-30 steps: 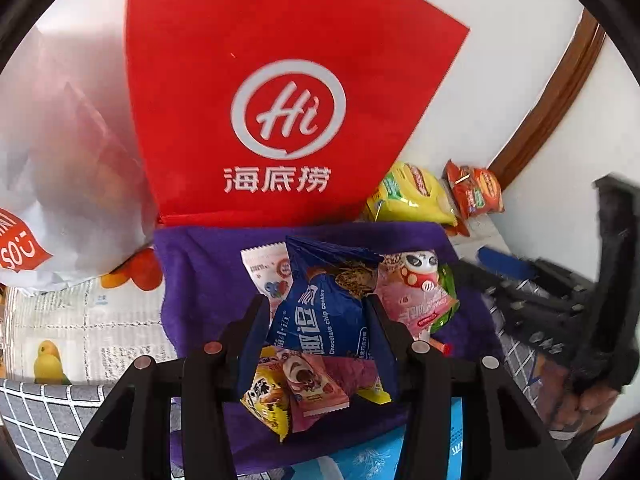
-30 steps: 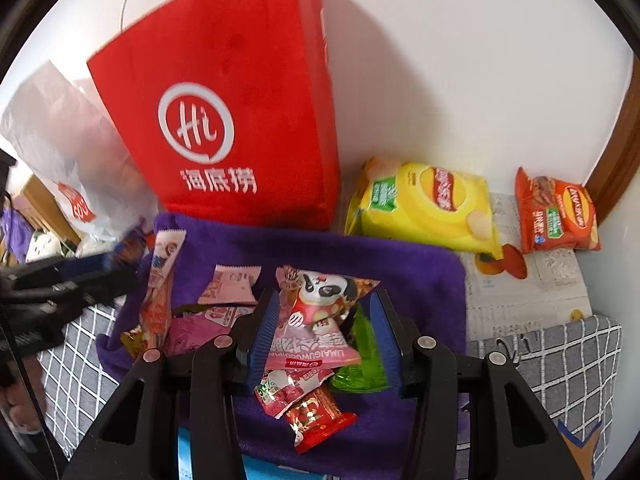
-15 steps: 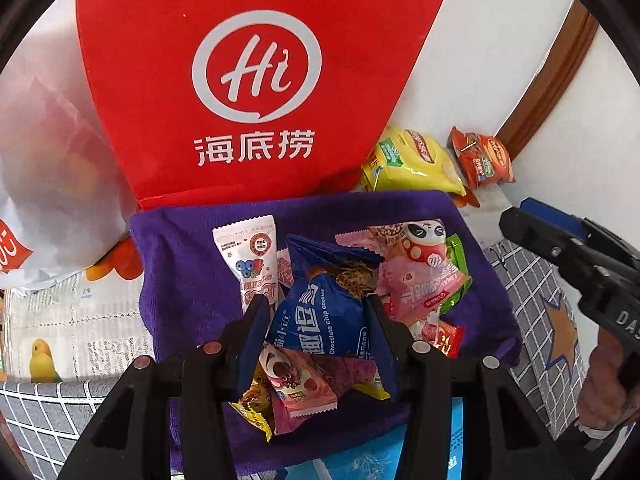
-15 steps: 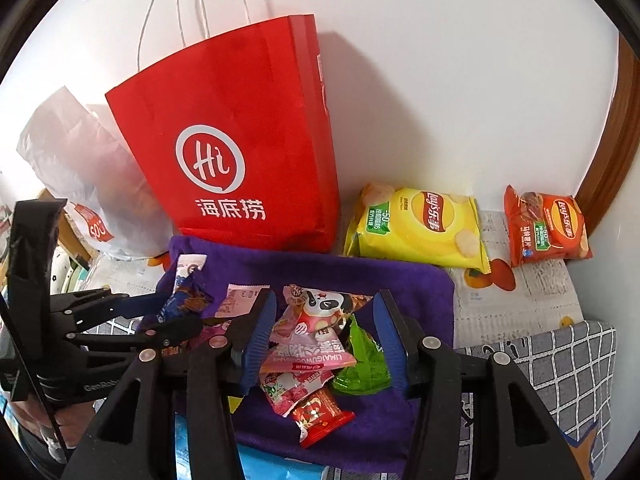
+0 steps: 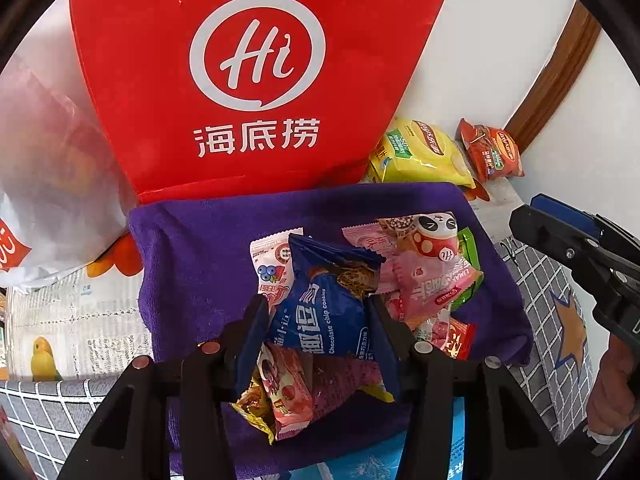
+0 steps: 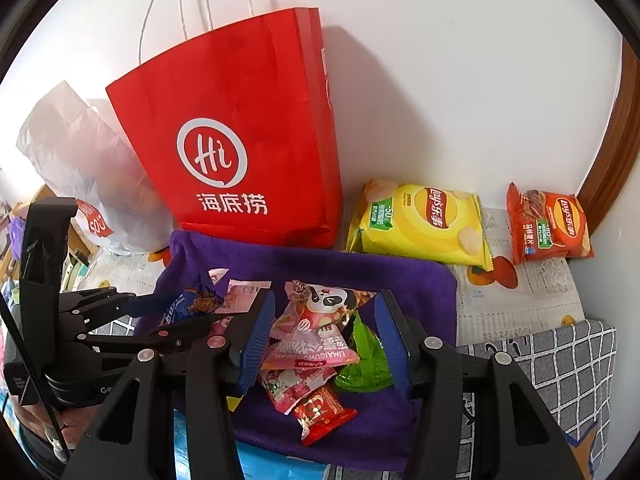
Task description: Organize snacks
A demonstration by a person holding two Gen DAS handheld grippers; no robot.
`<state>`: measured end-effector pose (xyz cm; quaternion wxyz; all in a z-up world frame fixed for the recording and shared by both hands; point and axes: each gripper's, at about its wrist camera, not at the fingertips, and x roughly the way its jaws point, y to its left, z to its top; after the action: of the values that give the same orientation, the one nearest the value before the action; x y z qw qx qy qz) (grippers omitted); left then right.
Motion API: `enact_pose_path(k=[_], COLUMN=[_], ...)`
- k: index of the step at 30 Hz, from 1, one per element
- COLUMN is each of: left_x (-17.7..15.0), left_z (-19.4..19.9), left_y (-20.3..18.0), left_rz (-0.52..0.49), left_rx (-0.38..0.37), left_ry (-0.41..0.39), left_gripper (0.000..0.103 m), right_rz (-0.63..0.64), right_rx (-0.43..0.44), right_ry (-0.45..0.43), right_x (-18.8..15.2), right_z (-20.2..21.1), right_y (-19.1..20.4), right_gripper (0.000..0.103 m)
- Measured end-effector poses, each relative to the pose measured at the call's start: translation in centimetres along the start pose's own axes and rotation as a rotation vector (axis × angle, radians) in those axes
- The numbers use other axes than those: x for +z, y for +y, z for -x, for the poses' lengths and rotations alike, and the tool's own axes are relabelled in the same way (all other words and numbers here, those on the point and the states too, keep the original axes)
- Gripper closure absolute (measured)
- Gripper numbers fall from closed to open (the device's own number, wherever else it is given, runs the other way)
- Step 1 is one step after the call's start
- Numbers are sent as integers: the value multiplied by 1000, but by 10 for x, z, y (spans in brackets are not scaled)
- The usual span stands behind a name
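Holding the blue cookie packet point(image 5: 324, 312) pinched in our left gripper point(image 5: 316, 340), we see the pink panda packet point(image 6: 316, 332) lying directly between the spread, untouching jaws of our right gripper point(image 6: 324, 340), clearly the nearer one.

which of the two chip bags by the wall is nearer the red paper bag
The yellow chip bag: it lies right beside the red paper bag, while the orange chip bag sits farther off, in the corner.

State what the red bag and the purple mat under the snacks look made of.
Red bag: apparently matte paper, judging by its crisp creased folds and twisted white cord handles. Purple mat: seemingly soft cloth, likely a fuzzy-pile towel, with rumpled, rounded edges.
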<state>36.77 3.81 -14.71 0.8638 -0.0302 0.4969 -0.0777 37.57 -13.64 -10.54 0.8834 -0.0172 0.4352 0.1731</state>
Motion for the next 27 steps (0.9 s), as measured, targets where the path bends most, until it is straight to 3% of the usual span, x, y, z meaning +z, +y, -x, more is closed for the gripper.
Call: enact_pose_path(k=[6,10,15,27], left_x=[0,1,1,4], left_z=[-1,-1,2,39], left_y=[2,4,5,9], left_rz=[11,21,33,45], left_rx=[0,-2,-1,14], left_ry=[12,25,28,-49], left_gripper=[54,45,41,29], right_rz=[4,2,-3,-41], right_rx=[0,0,-2,4], right_ry=[3,1,-9,-30], right_x=[0,0,1,2], right_z=[0,1,5,20], right_y=[1,0,2,5], right_gripper=[51,51,51,50])
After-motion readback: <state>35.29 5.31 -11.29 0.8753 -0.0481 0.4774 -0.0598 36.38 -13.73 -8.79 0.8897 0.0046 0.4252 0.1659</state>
